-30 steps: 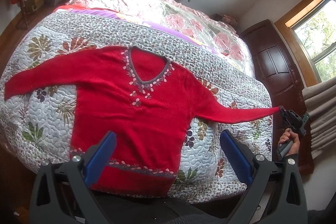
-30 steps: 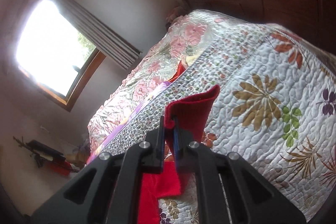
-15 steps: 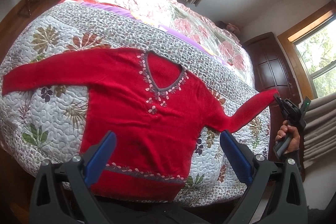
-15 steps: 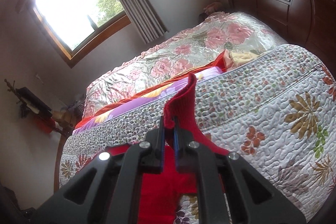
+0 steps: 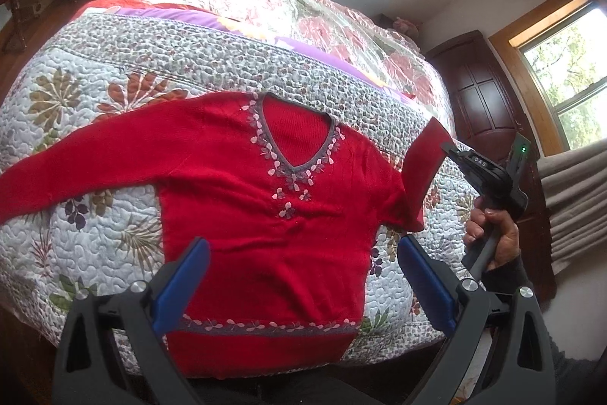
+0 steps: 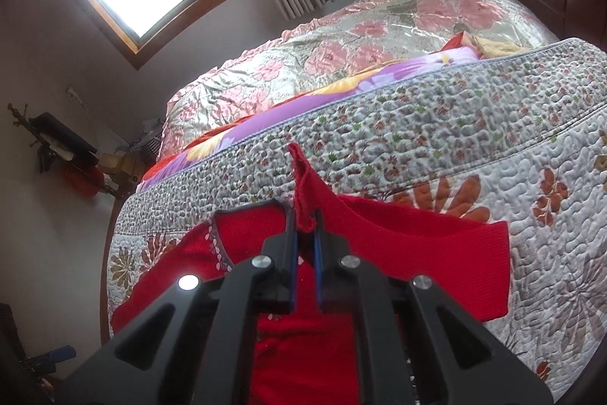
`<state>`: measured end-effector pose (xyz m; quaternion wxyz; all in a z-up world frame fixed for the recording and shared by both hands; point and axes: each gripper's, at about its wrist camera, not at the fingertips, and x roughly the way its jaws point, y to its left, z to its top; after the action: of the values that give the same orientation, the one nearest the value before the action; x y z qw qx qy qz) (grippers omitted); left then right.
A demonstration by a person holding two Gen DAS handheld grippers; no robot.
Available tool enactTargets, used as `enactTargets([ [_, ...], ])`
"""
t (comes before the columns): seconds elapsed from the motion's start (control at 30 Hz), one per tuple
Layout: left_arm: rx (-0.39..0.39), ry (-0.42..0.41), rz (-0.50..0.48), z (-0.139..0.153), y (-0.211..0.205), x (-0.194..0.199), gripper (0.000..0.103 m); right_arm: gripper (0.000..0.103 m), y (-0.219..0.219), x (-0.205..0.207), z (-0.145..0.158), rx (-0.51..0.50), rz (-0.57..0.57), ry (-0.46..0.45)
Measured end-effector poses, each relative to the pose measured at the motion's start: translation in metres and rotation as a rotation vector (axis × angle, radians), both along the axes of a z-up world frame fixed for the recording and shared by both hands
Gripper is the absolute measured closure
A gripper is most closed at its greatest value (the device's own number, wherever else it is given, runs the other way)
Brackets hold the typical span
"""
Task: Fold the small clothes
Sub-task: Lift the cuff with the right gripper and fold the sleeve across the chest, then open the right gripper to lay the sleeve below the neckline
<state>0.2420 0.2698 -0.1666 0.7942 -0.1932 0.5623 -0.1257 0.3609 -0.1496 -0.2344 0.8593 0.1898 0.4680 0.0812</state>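
From the left wrist view the whole red sweater (image 5: 265,207) lies face up on the bed (image 5: 95,93), under the left hand-held gripper (image 5: 303,272), which hangs wide open and empty. Only the right wrist view shows the right hand-held gripper (image 6: 304,234) pinched closed on the sleeve cuff (image 6: 303,185), lifted over the chest.

Matt red knit sweater (image 5: 265,200), puffy stitched cotton quilt (image 5: 95,109), glossy satin bedspread (image 6: 341,37), polished dark wood wardrobe (image 5: 481,101)
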Motion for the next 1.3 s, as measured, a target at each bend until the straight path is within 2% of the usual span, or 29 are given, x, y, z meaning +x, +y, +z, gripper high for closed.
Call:
enactTargets([
  [0.17, -0.039, 0.029, -0.061, -0.022, 0.002, 0.031, 0.004, 0.098, 0.045, 0.005, -0.049, -0.034, 0.032, 0.083],
  [0.43, -0.256, 0.109, -0.095, -0.095, -0.014, 0.097, 0.004, 0.098, 0.115, 0.01, -0.137, -0.146, 0.11, 0.223],
  [0.63, -0.404, 0.186, -0.109, -0.145, -0.035, 0.138, 0.004, 0.096, 0.136, 0.004, -0.172, -0.2, 0.136, 0.282],
  [0.77, -0.501, 0.261, -0.094, -0.18, -0.05, 0.161, 0.004, 0.08, 0.138, -0.003, -0.18, -0.176, 0.168, 0.301],
  [0.8, -0.522, 0.285, -0.086, -0.19, -0.054, 0.166, 0.004, 0.071, 0.138, -0.008, -0.179, -0.172, 0.18, 0.305],
  [0.83, -0.533, 0.311, -0.082, -0.201, -0.059, 0.17, 0.004, 0.068, 0.137, -0.013, -0.177, -0.168, 0.19, 0.307],
  [1.03, -0.552, 0.434, -0.103, -0.262, -0.098, 0.192, 0.004, 0.063, 0.115, -0.074, -0.16, -0.105, 0.157, 0.352],
  [1.3, -0.503, 0.49, -0.146, -0.299, -0.136, 0.205, 0.004, 0.06, 0.093, -0.168, -0.149, -0.045, 0.082, 0.464],
])
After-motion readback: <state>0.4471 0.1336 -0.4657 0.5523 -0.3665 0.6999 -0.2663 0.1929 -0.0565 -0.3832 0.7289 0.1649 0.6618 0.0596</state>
